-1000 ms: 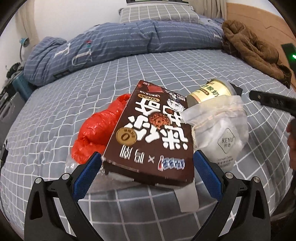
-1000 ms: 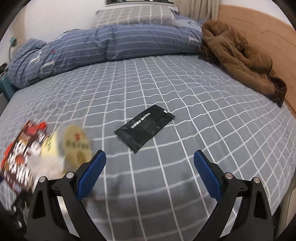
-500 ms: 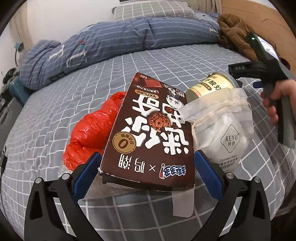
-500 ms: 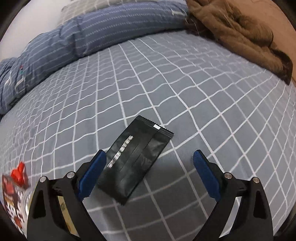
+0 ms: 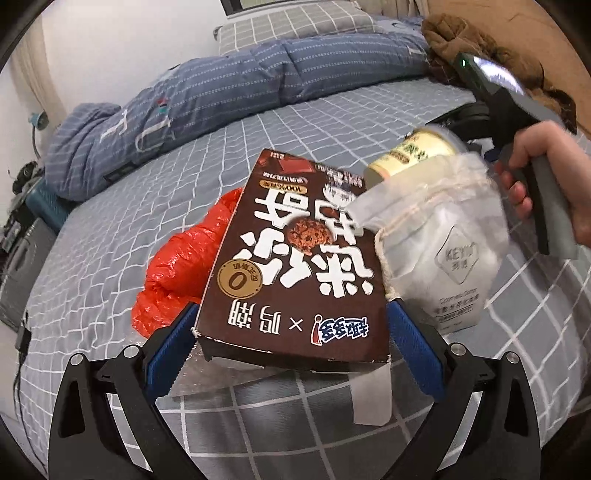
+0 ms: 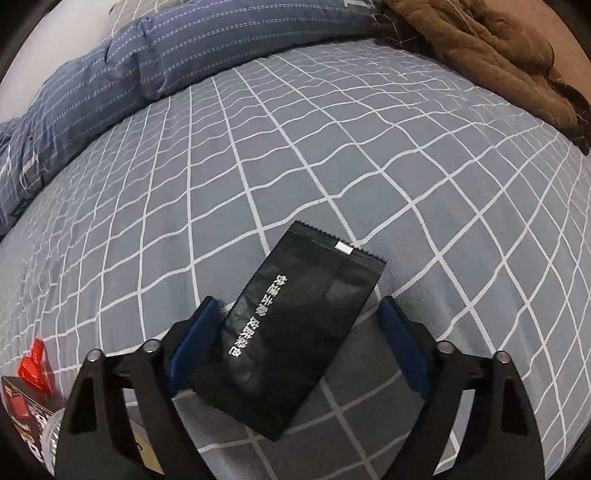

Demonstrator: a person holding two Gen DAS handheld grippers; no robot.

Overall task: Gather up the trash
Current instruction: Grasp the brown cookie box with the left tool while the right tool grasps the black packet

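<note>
In the left wrist view a brown snack box lies on a pile with a red plastic bag, a white drawstring pouch and a cream cup. My left gripper is open, its blue fingers on either side of the box's near end. In the right wrist view a black foil packet lies flat on the grey checked bed. My right gripper is open with the packet between its fingers. The right gripper's body and the hand holding it show beyond the pouch.
A rolled blue striped duvet lies along the far side of the bed, with a grey checked pillow behind. A brown jacket is heaped at the far right by the wooden headboard. The box and red bag show at the right view's lower left.
My right gripper has moved forward and down, so the black packet now lies between its fingers. My left gripper has edged closer to the box. The pile has stayed in place.
</note>
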